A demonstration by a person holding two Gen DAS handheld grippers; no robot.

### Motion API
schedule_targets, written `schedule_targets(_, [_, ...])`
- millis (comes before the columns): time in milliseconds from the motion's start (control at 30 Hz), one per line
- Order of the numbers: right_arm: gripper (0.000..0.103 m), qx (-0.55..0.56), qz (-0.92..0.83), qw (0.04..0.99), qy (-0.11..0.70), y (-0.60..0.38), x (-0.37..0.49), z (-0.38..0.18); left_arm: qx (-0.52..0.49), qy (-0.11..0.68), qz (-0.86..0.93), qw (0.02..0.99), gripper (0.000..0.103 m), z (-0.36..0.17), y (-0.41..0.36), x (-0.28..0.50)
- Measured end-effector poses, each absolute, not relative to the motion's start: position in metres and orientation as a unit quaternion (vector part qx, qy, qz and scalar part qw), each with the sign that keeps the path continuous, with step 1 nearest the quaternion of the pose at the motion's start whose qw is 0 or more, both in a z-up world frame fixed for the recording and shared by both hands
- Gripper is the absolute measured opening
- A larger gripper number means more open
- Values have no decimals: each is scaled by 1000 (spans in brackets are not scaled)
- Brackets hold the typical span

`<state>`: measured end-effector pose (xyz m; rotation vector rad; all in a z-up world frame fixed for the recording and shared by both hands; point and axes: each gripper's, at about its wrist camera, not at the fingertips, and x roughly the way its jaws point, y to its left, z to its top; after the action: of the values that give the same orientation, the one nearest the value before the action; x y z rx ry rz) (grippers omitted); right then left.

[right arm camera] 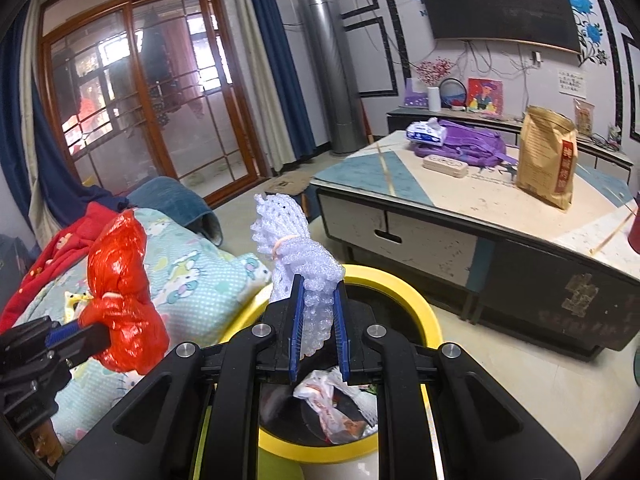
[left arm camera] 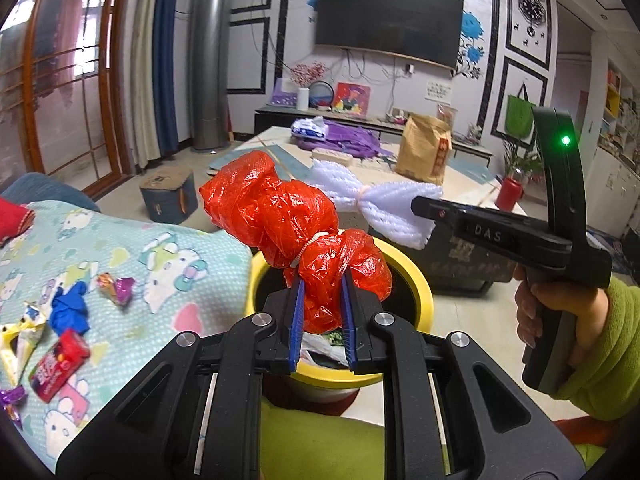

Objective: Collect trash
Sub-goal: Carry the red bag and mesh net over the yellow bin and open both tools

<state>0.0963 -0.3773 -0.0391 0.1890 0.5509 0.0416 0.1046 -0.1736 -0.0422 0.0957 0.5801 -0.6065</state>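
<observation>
My left gripper point(left arm camera: 322, 304) is shut on a crumpled red plastic bag point(left arm camera: 280, 212) tied with a white band, held just above the yellow-rimmed trash bin point(left arm camera: 420, 280). My right gripper point(right arm camera: 317, 308) is shut on a white foam net sleeve point(right arm camera: 296, 256) bound with a rubber band, also over the bin point(right arm camera: 416, 304). In the left wrist view the right gripper point(left arm camera: 420, 204) comes in from the right with the foam net point(left arm camera: 384, 204) in it. In the right wrist view the left gripper point(right arm camera: 80, 330) holds the red bag point(right arm camera: 124, 296) at the left. Wrappers lie inside the bin.
A Hello Kitty blanket point(left arm camera: 168, 264) on the left carries a blue glove point(left arm camera: 70, 312), candy wrappers point(left arm camera: 118, 286) and a red packet point(left arm camera: 60, 364). A low coffee table point(right arm camera: 500, 216) with a brown paper bag point(right arm camera: 546, 152) stands behind the bin. A person's hand in a green sleeve point(left arm camera: 600, 352) grips the right tool.
</observation>
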Motion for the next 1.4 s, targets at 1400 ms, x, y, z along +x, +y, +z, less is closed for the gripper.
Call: schedule_targets(1400, [34, 140, -28, 932, 334, -414, 117, -98, 77, 372, -347, 858, 35, -114, -238, 135])
